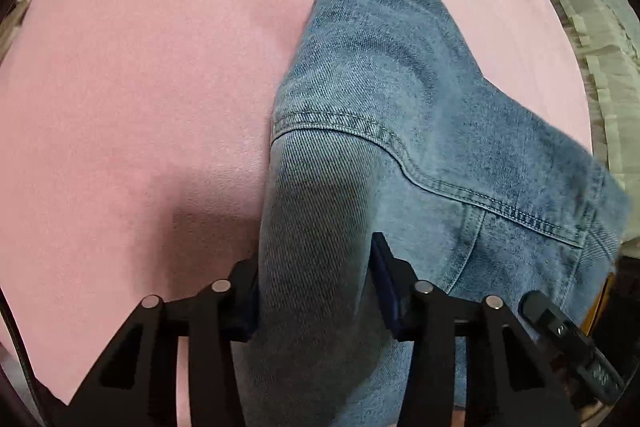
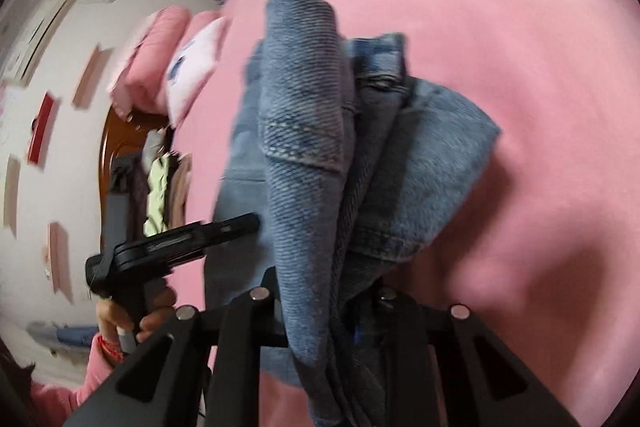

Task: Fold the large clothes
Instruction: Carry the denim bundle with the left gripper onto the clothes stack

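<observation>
A blue denim garment (image 1: 400, 131) lies partly lifted over a pink bedsheet (image 1: 140, 87). In the left wrist view a thick fold of it runs between my left gripper's (image 1: 316, 291) fingers (image 1: 386, 283), which press on it from both sides. In the right wrist view the denim garment (image 2: 304, 155) hangs bunched, with seams and a hem showing, and my right gripper (image 2: 328, 307) is shut on a narrow bundle of it. Cloth hides the right gripper's pads. Below the grips the fabric drapes out of view.
The pink bedsheet (image 2: 500, 27) fills most of both views. Folded pink and white bedding (image 2: 172, 63) sits at the bed's far edge, with a wooden bed frame (image 2: 108, 131) beside it. A person's hand (image 2: 120, 323) in a pink sleeve holds the other gripper's handle. Pale frilled cloth (image 1: 600, 39) lies at the right.
</observation>
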`<state>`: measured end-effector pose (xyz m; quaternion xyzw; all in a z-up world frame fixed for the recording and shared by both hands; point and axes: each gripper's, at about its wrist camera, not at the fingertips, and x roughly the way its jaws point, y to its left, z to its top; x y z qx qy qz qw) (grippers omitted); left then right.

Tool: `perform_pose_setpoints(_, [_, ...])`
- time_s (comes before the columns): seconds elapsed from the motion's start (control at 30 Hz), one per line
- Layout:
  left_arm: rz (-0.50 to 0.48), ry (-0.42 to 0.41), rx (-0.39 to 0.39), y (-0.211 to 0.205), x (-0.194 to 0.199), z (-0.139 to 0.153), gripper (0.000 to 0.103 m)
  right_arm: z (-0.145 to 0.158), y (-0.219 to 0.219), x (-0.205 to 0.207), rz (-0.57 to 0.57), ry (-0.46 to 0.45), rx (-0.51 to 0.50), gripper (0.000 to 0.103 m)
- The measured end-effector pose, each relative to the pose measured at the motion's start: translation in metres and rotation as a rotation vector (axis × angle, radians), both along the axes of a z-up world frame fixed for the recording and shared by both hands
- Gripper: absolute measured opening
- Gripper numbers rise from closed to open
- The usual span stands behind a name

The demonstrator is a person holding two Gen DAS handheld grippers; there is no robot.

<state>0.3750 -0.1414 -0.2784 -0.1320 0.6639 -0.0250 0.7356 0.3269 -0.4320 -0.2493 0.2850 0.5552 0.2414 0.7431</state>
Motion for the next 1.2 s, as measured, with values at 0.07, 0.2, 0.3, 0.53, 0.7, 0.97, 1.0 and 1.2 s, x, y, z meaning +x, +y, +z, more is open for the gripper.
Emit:
perform_pose_setpoints(0.07, [0.004,0.008,-0.026,0.003,-0.005,0.007,0.041,0.018,0.014,-0.006,0.036,-0.038,-0.074,0.019])
perform_pose_setpoints(0.2, [-0.006,0.008,-0.047,0.017,-0.016,0.024,0.039,0.047,0.032,-0.017,0.041,-0.077,-0.106,0.018])
perform_pose_setpoints(0.3, [-0.014,-0.034,-0.022,0.029,-0.03,0.047,0.038,0.064,0.043,-0.028,0.043,-0.083,-0.098,0.018])
perform_pose_setpoints(0.53, [0.033,-0.103,0.011,0.101,-0.072,0.1,0.038,0.104,0.109,-0.043,0.156,-0.142,-0.06,0.018])
perform_pose_setpoints(0.7, [0.044,-0.129,0.043,0.186,-0.092,0.134,0.037,0.126,0.184,-0.044,0.239,-0.191,-0.048,0.018])
perform_pose_setpoints(0.97, [0.117,-0.192,0.156,0.354,-0.093,0.203,0.036,0.15,0.35,-0.033,0.272,-0.254,0.062,0.018])
perform_pose_setpoints(1.0, [0.119,-0.196,0.172,0.374,-0.086,0.21,0.036,0.151,0.371,-0.029,0.275,-0.258,0.082,0.018])
perform_pose_setpoints(1.2, [0.157,-0.23,0.273,0.48,-0.079,0.254,0.036,0.168,0.488,-0.004,0.316,-0.296,0.153,0.018])
